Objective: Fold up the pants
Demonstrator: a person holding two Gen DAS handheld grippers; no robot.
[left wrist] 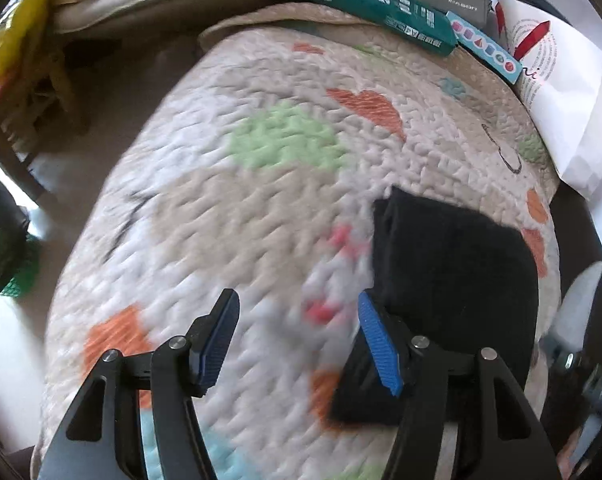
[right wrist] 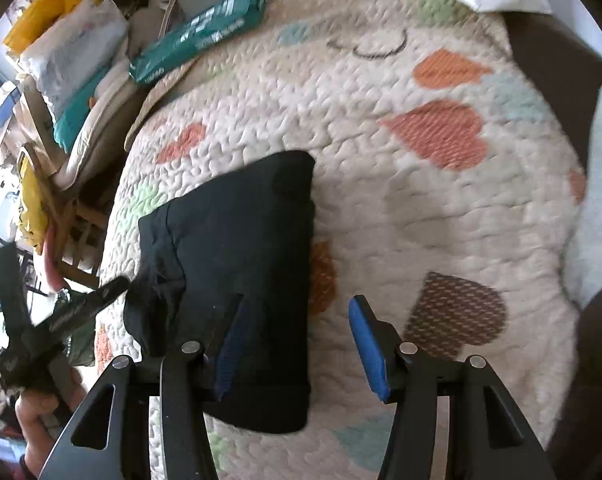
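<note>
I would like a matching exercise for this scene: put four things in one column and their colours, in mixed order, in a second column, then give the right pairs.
Things:
1. folded fabric pants
2. rubber pads of the left gripper
3. long flat cardboard box
4. large heart printed on the quilted blanket

Colours:
A. orange
B. teal green
C. black
D. blue

Pairs: 1-C, 2-D, 3-B, 4-A
</note>
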